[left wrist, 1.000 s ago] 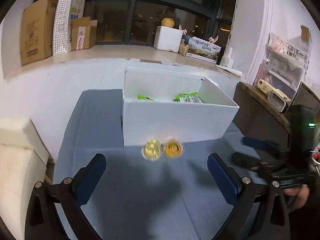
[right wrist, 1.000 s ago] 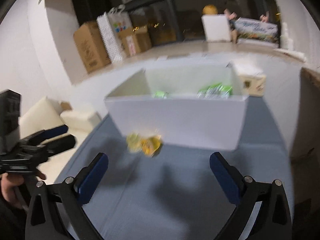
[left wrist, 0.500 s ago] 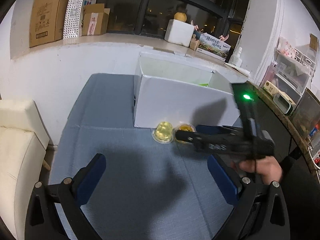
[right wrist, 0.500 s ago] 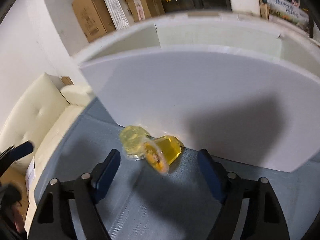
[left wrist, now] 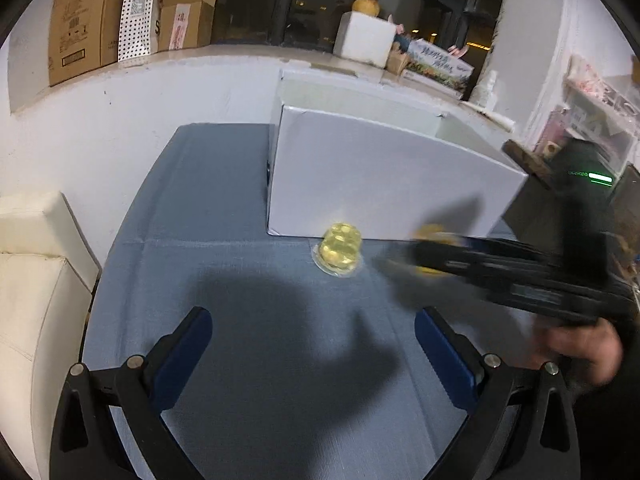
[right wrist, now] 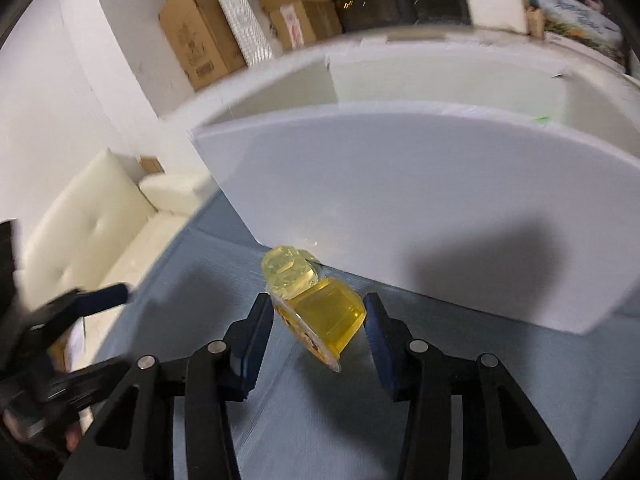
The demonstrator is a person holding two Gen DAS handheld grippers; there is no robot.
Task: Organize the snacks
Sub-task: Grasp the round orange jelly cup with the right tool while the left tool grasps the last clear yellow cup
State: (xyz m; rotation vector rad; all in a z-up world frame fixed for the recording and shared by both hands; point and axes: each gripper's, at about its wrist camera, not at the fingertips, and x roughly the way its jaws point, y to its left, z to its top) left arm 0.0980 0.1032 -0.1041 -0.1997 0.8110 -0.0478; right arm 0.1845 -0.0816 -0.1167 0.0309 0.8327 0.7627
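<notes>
Moved: right tool (right wrist: 318,320) has narrowed around the orange jelly cup (right wrist: 326,318); whether it grips yet, I cannot tell.
Left view: left tool (left wrist: 312,338) gapes empty; pale jelly cup (left wrist: 340,246) sits by the white box (left wrist: 384,176).
Right view: squeeze the cup's sides gently, then lift over the box wall.
Surface: blue-clothed worktop (left wrist: 224,248), sofa (right wrist: 92,216) beside.

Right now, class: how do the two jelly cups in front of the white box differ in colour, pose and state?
The pale jelly cup is light yellow; the amber jelly cup is deeper orange-yellow. The pale one stands dome-up on the blue cloth; the amber one is tipped sideways. The pale one is free; the amber one sits between the right gripper pads. Both are small translucent sealed cups beside the white box.
</notes>
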